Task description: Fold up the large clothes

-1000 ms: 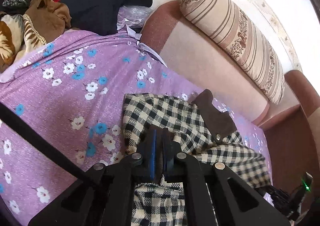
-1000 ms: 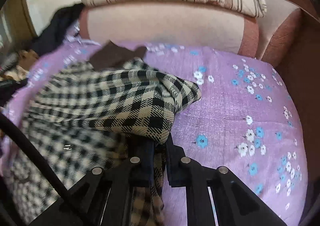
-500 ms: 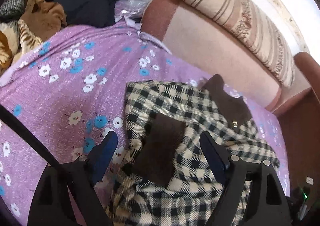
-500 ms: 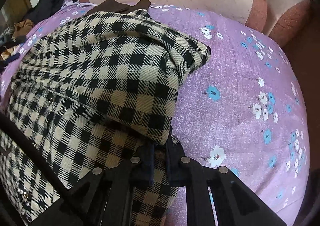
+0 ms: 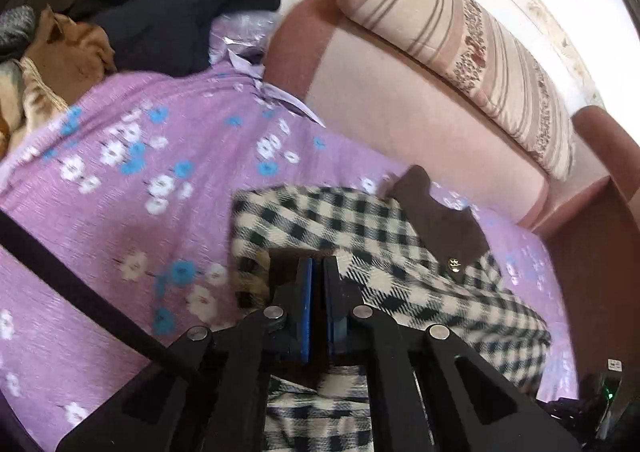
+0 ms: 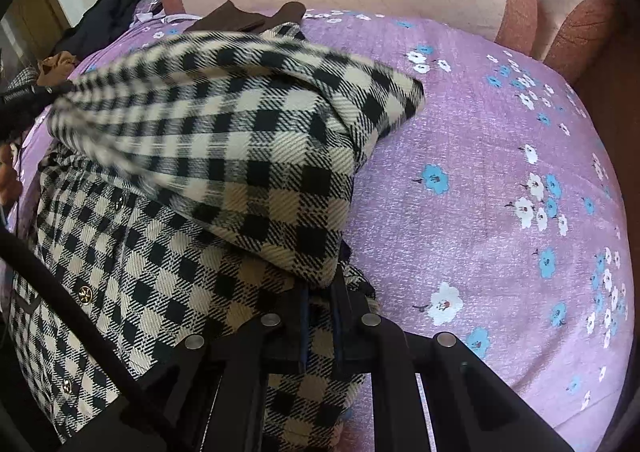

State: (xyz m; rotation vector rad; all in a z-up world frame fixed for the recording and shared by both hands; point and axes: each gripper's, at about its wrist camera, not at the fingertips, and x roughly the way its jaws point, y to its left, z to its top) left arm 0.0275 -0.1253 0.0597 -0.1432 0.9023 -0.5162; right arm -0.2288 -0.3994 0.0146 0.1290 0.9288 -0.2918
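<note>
A: How does the coat [image 6: 224,156] handle?

B: It looks thick and woven, soft but rather heavy, so it bends in bulky folds and does not slide easily. It lies on the purple cover [image 6: 500,180], toward the sofa's front edge, with the brown collar [image 5: 444,220] near the backrest [image 5: 400,112]. The best hold is on a doubled edge or hem, not on one thin layer.

A: And the claws?

B: The left gripper [image 5: 317,284] is narrow, its jaws closed on a fold of the coat. The right gripper [image 6: 322,300] is also pinched on the cloth.

A: What differs from half a second ago?

B: Then the left jaws stood wide open over the coat; now they have closed on it. The right one keeps its grip.
</note>
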